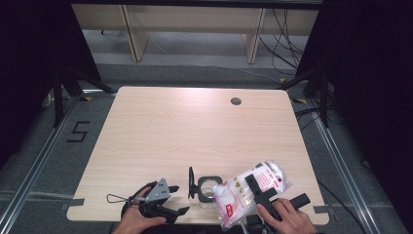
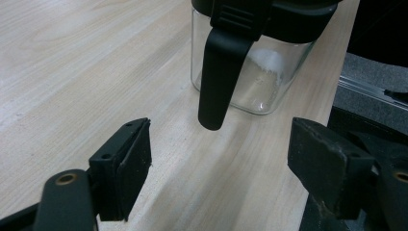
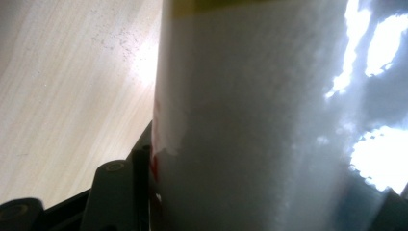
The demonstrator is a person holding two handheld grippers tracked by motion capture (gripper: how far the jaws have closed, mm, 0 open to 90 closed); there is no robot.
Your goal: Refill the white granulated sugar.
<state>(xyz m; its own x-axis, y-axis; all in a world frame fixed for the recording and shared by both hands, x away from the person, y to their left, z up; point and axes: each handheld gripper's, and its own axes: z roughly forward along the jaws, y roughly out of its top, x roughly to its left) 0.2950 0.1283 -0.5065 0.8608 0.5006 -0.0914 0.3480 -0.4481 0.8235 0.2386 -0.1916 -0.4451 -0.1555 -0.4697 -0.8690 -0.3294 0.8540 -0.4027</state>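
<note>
My right gripper fingers clamp a soft clear bag of white grains, red-printed label unreadable, tilted at the worktop's near right edge over the jar. The left gripper view shows the jar's square glass walls, black rim and hanging latch. My left gripper fingers stand open, empty.

A white bag of fine grains (red print at its edge) pressed against a black jaw, above a pale wooden table.
</note>
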